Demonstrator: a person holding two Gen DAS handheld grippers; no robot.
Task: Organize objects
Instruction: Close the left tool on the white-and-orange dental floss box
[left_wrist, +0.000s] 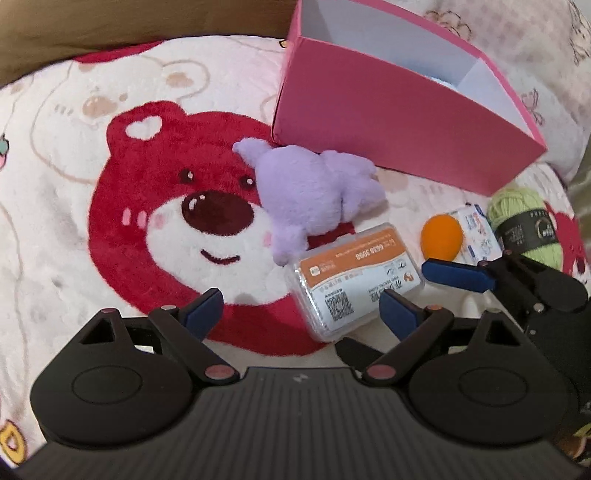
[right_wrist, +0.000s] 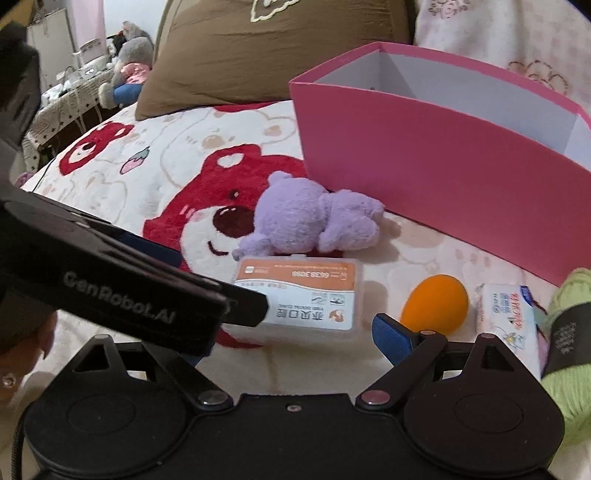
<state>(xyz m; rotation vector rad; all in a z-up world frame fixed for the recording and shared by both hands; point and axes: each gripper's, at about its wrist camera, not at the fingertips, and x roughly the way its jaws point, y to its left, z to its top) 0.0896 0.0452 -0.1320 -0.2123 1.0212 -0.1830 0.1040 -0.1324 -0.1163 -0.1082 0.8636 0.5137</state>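
Objects for sorting lie on a bed, on a fleece blanket (left_wrist: 74, 206) printed with a red bear face.

- Pink box (left_wrist: 399, 122): open top, white inside, at the far side of the blanket. Something pale blue shows low inside it in the left wrist view; cannot tell what.
- Purple plush toy (left_wrist: 314, 192): lies just in front of the box's near wall, over the bear's cheek.
- Clear plastic card case (left_wrist: 351, 280) with an orange-and-white label: nearest to the cameras, its far edge touching or just under the plush.
- Orange egg-shaped sponge (left_wrist: 441, 236): right of the case, apart from it.
- Small white printed packet (left_wrist: 478, 236): just beside the sponge on its right.
- Green yarn ball (left_wrist: 517, 225) with a dark paper band: right of the packet, close to the box's near right corner.
- Brown pillow (right_wrist: 258, 55) behind the blanket.

Left tongs (left_wrist: 301, 312): spread wide, nothing gripped. The card case lies between the two blue pads, its near corner within the gap; pads do not press it.

Right tongs (right_wrist: 321, 332): right blue pad sits just in front of the sponge, not touching it. In the right wrist view the left tongs' black body crosses over the other finger; the left wrist view shows only one pad. Cannot tell how wide these tongs stand.
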